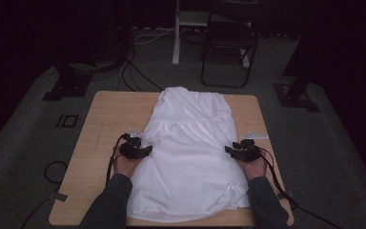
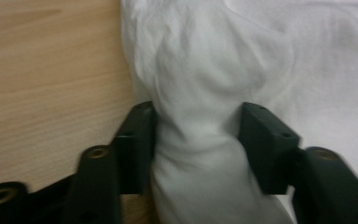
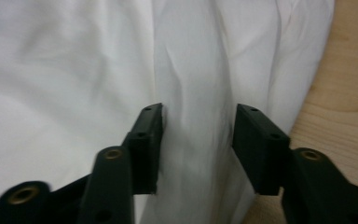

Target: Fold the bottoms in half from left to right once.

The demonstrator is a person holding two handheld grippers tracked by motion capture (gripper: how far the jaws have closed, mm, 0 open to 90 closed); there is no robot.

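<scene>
A white garment lies spread flat on the wooden table, its narrower end toward the far edge. My left gripper is at the garment's left edge, about mid-length. In the left gripper view the jaws pinch a bunched ridge of the white cloth, which fills the gap between the pads. My right gripper is at the garment's right edge, opposite the left one. In the right gripper view its jaws close on a raised fold of the cloth, next to bare wood.
Bare strips of table run along both sides of the garment, each with a small pale tag. Cables trail from both grippers over the table's near edge. On the dark floor beyond the table stand a chair and stand feet with cables.
</scene>
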